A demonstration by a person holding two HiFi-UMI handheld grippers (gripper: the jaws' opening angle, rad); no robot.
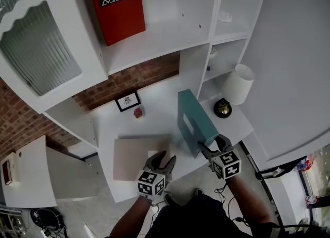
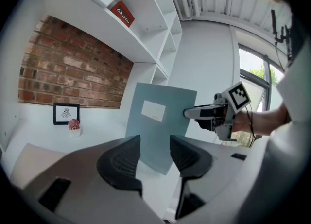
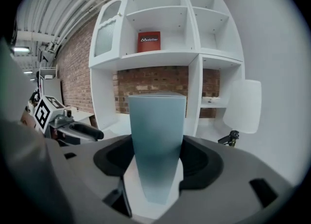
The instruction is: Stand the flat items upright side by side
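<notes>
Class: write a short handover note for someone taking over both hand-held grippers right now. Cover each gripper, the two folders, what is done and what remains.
Right hand-held gripper: shut on the blue folder, holding it upright by its near edge at the right of the desk; whether it rests on the desk I cannot tell.
Left hand-held gripper: open, empty, at the near edge of the beige folder.
Beige folder: lying flat on the desk, left of the blue one.
Done: blue folder upright.
Left: probably settle it, then stand the beige folder beside it.
</notes>
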